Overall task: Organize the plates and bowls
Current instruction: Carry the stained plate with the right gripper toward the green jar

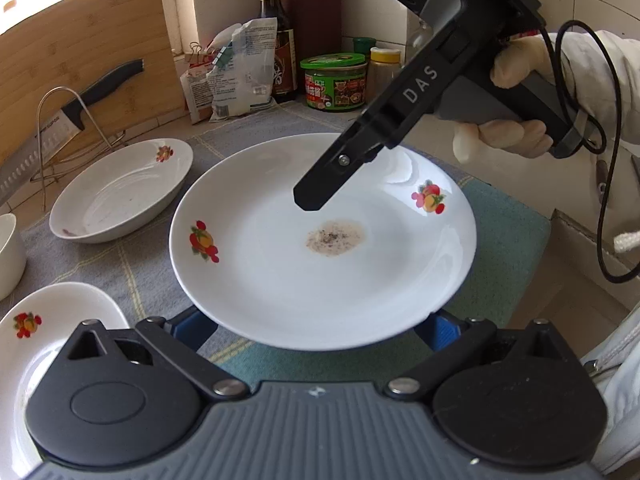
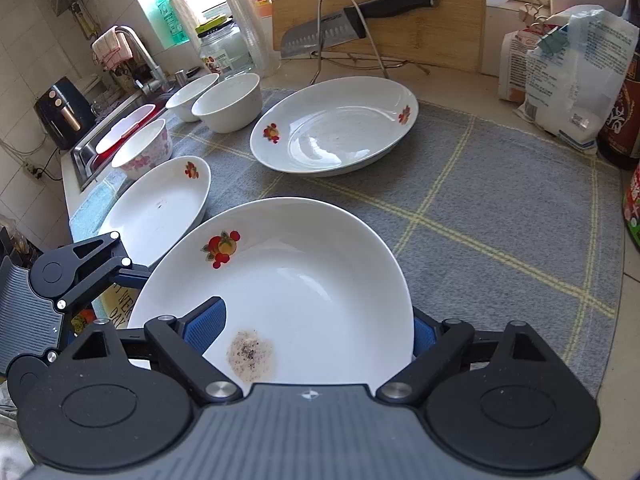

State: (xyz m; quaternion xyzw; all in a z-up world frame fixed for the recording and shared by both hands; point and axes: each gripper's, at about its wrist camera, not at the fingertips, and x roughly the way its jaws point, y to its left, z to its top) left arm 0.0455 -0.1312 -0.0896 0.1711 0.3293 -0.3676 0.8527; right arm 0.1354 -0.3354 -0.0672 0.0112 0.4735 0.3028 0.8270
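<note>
Both my grippers on stained plate (image 2: 288, 280): right gripper (image 2: 308, 330) pinches rim, left gripper (image 1: 316, 330) spread wide beneath, supporting. Plate lifted off counter (image 2: 500, 208) for stacking.

Glossy white plate (image 1: 280, 280), matt woven cloth (image 2: 500, 200)

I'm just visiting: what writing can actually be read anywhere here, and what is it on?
"DAS": on the black body of the right gripper.
"DAY", with cut-off letters above it: on a yellow item, partly hidden.
Too small or blurred to read: the print on the green jar, dark bottle, white bags and knife blade.
</note>
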